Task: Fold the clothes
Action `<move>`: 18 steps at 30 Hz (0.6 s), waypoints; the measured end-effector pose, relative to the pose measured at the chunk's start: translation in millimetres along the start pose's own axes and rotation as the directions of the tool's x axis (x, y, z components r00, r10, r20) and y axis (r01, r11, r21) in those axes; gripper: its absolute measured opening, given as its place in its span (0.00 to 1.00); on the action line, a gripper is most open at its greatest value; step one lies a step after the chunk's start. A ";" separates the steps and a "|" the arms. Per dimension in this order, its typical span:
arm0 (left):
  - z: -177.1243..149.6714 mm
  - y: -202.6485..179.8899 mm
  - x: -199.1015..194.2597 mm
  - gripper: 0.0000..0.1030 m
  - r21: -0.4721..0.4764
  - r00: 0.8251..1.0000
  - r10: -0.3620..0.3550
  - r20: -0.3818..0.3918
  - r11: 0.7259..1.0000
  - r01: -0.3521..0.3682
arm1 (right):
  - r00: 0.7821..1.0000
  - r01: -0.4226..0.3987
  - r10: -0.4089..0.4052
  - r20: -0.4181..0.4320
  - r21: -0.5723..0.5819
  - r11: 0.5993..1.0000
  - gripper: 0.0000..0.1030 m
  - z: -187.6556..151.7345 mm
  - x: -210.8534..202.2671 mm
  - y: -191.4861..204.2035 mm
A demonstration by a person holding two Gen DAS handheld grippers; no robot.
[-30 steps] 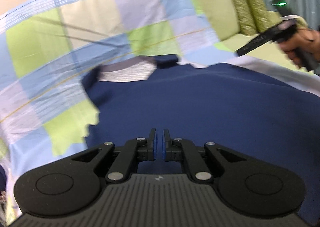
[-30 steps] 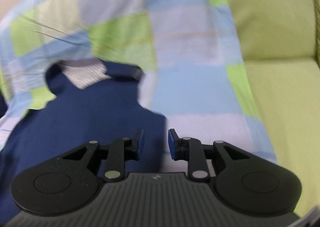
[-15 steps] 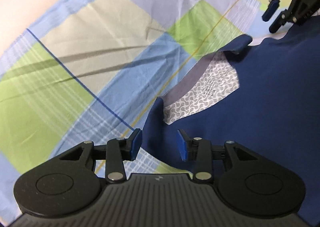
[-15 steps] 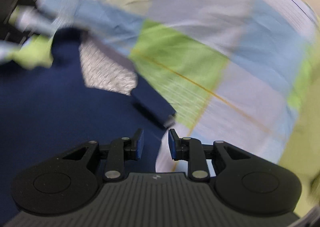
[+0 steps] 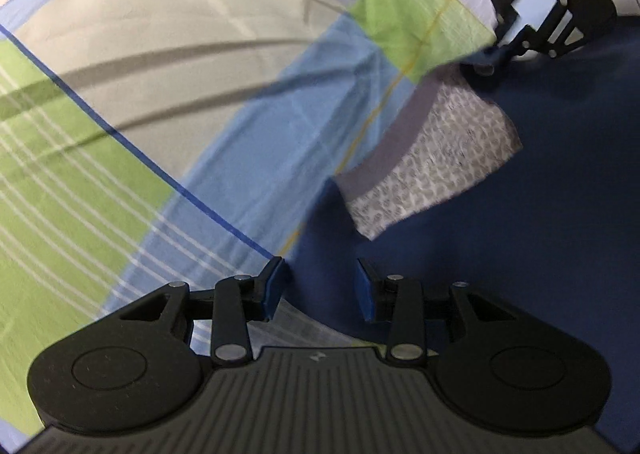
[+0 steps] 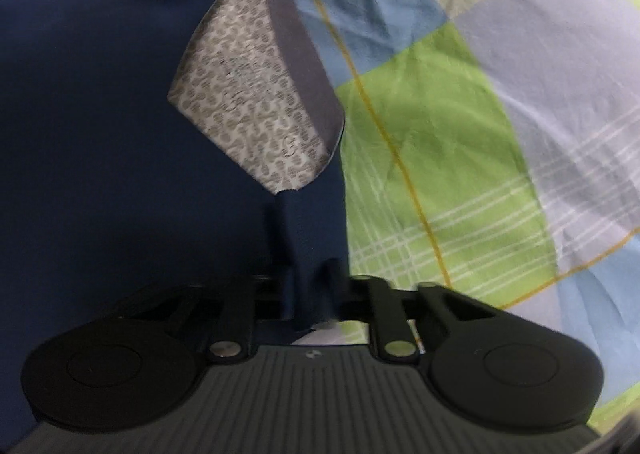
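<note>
Checked bedsheet [image 5: 168, 102] in green, blue and cream squares fills the left and upper parts of the left wrist view and the right half of the right wrist view. It is the work surface; two dark curved shadows cross it at mid left of the left wrist view.

Navy garment [image 5: 520, 254] lies spread on the sheet, taking the right and lower right of the left wrist view and the left half of the right wrist view [image 6: 88, 134]. Neckline faces the sheet edge; patterned grey-white inner lining [image 5: 436, 162] with a plain grey band shows at the neck opening, centre right in the left view and upper centre in the right view [image 6: 248, 102].

Right gripper [image 6: 310, 306]: jaws closed, a fold of navy fabric beside the neckline pinched between them, bottom centre of its own view. Also visible in the upper right corner of the left view [image 5: 496, 50], at the far end of the neckline.

Left gripper [image 5: 318, 288]: jaws parted, pads not pressing anything. Garment edge lies between and just ahead of the fingertips, at the near end of the neckline.

Risks, as judged:
- Only one shoulder is held. Lifting now would skew the garment and drag it across the sheet.
- Left jaws straddle the garment-sheet boundary; closing here may catch bedsheet along with the garment.
- Right pinch looks narrow; the fabric could slip out under a pull.
</note>
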State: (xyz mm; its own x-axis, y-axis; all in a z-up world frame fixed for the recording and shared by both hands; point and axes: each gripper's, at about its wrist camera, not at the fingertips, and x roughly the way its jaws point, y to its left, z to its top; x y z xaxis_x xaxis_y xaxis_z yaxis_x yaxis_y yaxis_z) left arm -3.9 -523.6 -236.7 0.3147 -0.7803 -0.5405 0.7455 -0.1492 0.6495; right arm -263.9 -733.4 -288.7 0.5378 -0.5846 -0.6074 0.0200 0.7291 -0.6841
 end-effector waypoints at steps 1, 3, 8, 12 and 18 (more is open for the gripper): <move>1.0 -1.4 1.6 0.44 0.012 1.000 -0.012 0.001 1.000 0.012 | 1.000 0.008 -0.008 0.009 0.009 1.000 0.00 -1.2 -1.6 -0.8; 3.1 -4.2 4.8 0.44 0.035 0.999 -0.034 0.001 0.999 0.034 | 0.999 0.038 -0.040 0.028 0.039 0.998 0.00 -5.6 -7.5 -2.4; 10.8 -11.0 12.2 0.14 0.062 0.996 -0.075 -0.042 0.995 0.077 | 0.992 0.107 -0.112 0.059 0.079 0.991 0.00 -14.5 -34.2 -7.4; 14.2 -11.3 -3.2 0.03 0.043 0.998 -0.055 -0.024 0.998 0.056 | 0.987 0.139 -0.147 0.065 0.115 0.984 0.00 -16.3 -57.8 -15.5; 6.7 -35.9 -65.3 0.03 0.088 0.999 0.010 0.050 0.996 -0.015 | 0.976 0.182 -0.198 0.096 0.150 0.972 0.00 -13.2 -87.3 -5.4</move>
State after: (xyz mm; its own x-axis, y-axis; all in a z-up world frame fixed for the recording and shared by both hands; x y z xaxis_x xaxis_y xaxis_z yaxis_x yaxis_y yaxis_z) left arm -55.1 -471.4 -221.2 0.2923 -0.8114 -0.5061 0.6861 -0.1907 0.7020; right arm -322.1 -691.0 -237.4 0.6013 -0.6806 -0.4186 0.2441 0.6553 -0.7148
